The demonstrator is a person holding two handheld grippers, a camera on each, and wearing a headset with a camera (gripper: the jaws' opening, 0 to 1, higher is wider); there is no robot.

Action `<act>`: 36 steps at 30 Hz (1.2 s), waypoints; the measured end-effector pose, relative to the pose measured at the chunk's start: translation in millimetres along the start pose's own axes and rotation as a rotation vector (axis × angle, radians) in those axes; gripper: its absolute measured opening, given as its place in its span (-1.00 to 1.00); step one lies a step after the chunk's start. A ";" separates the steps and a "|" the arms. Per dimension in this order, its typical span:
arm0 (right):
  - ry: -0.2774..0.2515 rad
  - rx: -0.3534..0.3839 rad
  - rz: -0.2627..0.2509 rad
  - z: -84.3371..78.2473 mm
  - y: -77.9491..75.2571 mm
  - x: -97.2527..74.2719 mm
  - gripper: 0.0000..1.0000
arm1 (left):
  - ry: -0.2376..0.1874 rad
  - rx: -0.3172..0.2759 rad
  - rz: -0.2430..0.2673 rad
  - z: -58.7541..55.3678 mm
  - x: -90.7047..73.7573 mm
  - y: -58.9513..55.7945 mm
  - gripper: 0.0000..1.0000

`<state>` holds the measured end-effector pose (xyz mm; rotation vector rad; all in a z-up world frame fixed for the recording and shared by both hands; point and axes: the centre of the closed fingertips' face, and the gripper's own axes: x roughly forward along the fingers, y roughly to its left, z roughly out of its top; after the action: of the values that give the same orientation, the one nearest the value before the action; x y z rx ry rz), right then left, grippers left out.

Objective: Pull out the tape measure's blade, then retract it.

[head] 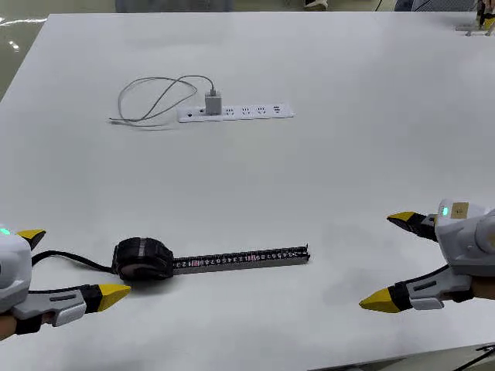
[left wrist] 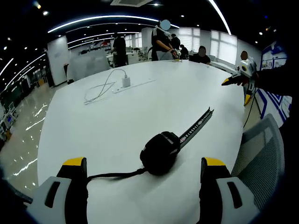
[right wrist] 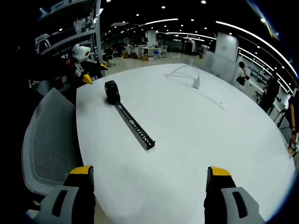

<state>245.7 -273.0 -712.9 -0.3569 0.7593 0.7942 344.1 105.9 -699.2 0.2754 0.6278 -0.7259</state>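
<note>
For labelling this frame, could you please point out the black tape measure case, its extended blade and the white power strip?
black round tape measure case [head: 143, 259]: head view, top of housing.
dark extended blade [head: 240, 258]: head view, middle of its length.
long white power strip [head: 254, 111]: head view, middle of top face.

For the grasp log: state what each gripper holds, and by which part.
Nothing is held. The left gripper and right gripper are open; the tape measure lies on the table, blade out.

I see scale marks and figures printed along the tape measure's blade [head: 241, 259], all too small to read.
</note>
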 end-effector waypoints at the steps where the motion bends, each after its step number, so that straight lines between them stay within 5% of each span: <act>1: 0.008 -0.005 0.003 -0.4 -0.6 0.9 0.98 | -0.011 -0.015 0.002 3.1 1.3 -1.6 0.98; 3: 0.023 -0.022 0.017 -0.8 -0.9 3.1 0.98 | -0.047 -0.083 -0.018 10.3 6.1 -12.1 0.98; 5: 0.033 -0.036 0.019 -1.1 -4.6 5.0 0.98 | -0.047 -0.074 -0.028 10.8 11.0 -22.1 0.98; 13: 0.054 -0.107 0.028 9.3 -4.8 9.4 0.98 | -0.090 -0.036 0.113 20.7 25.7 -21.5 0.98; 20: 0.063 -0.152 0.045 20.9 -13.8 16.5 0.98 | -0.088 -0.092 0.187 23.2 36.2 -11.7 0.98; 24: 0.071 -0.170 0.061 25.4 -15.1 22.8 0.98 | -0.067 -0.088 0.208 16.2 43.8 -9.1 0.98; 36: 0.122 -0.241 0.133 32.2 -12.9 44.9 0.98 | -0.099 -0.159 0.237 9.1 53.2 -9.3 0.98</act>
<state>291.3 -241.0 -723.3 -0.5795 0.8098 0.9996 372.2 66.9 -725.3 0.1621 0.5445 -0.4557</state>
